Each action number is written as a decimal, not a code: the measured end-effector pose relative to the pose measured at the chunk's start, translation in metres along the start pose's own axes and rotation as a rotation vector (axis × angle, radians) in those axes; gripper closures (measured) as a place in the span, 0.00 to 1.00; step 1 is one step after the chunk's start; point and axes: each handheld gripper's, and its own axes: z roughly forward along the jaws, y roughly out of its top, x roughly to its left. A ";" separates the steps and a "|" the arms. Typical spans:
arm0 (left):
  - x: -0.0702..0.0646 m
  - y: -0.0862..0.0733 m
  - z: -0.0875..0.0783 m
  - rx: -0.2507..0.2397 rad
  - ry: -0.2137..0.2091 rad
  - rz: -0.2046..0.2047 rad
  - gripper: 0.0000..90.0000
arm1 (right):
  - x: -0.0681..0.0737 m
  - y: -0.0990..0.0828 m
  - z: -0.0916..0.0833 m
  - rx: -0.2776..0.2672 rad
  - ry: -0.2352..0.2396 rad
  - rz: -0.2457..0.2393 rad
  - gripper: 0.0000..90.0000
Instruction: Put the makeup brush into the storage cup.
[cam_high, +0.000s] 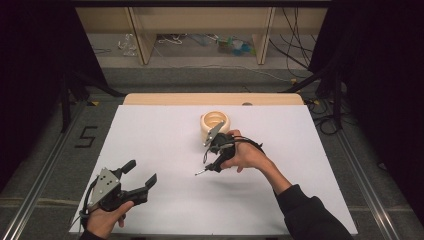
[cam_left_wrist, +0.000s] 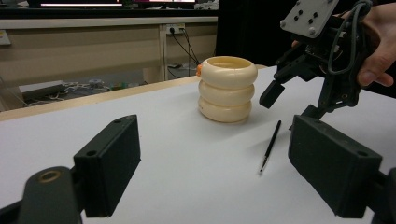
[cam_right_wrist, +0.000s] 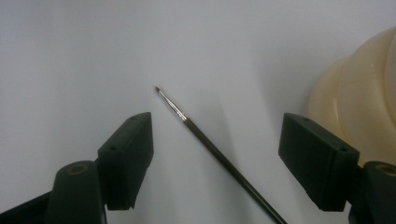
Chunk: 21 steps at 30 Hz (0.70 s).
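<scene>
Right gripper (cam_high: 212, 162) hangs over the table (cam_high: 150, 135), jaws wide apart, nothing held. Brush (cam_right_wrist: 212, 151) lies flat on the white top between them, touching neither pad, tip pointing away from the gripper. Cream ribbed pot (cam_left_wrist: 227, 88) stands upright just beside the gripper, near the table's far edge, apart from the brush. Left gripper (cam_high: 137, 179) sits at the near left corner, well apart, jaws wide and empty, in the person's hand (cam_high: 102, 220).
</scene>
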 end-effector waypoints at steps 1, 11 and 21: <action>0.000 0.000 0.000 0.002 0.000 0.002 0.19 | 0.000 0.000 0.000 0.006 0.002 0.001 0.31; 0.000 0.001 0.000 0.000 -0.002 0.003 0.19 | -0.003 -0.003 0.005 0.042 0.004 0.005 0.35; -0.001 0.001 0.000 -0.002 -0.003 0.008 0.19 | -0.002 -0.001 0.013 0.071 0.017 -0.012 0.39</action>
